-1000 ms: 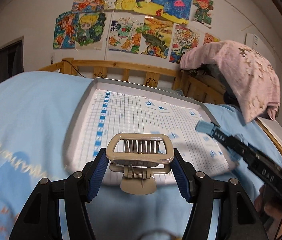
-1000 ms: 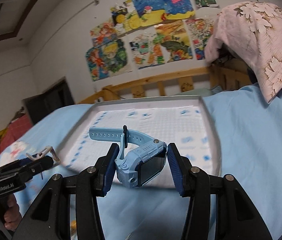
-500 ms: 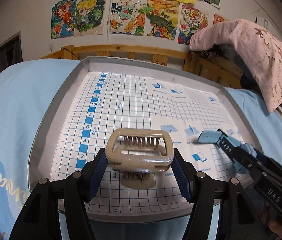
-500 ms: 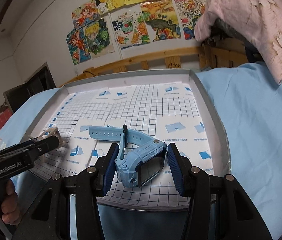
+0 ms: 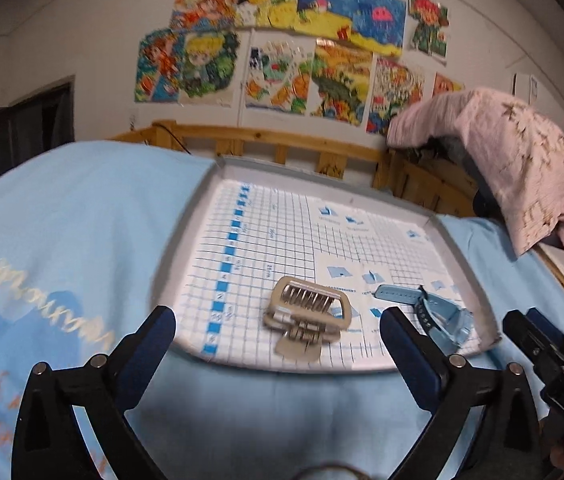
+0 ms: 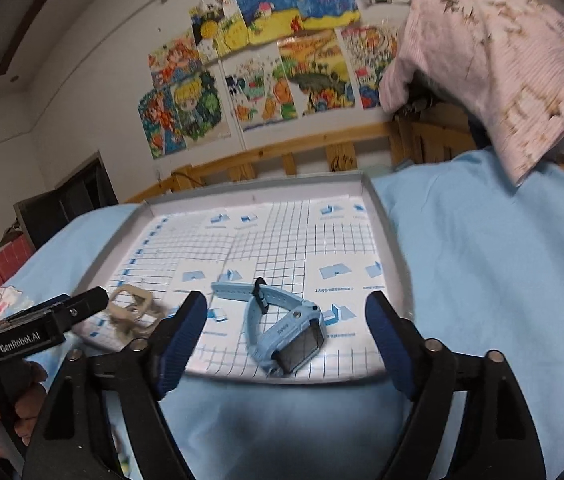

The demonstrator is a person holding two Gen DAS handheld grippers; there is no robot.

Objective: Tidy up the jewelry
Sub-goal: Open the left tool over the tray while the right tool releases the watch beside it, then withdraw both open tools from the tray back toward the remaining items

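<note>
Lying freed on the gridded tray (image 5: 458,248): two items, one ahead of each claw.

Item 1: hair clip (image 5: 306,316), beige, spring end nearest the left claw (image 5: 277,334). It sits just ahead of the fingertips, slightly right of centre, long axis crosswise to the fingers. Claw spread wide, jaws having just been opening, nothing pinched.

Item 2: watch (image 6: 282,326), light blue, dead ahead of the right claw (image 6: 286,330), face nearest, strap running away and to the left. Claw spread, jaws likewise just opened, pads clear of the case.

Tray rests on a bed with a blue sheet (image 6: 482,264). Judgement: both pieces delivered; each claw is nearest its own piece and may simply back away.
</note>
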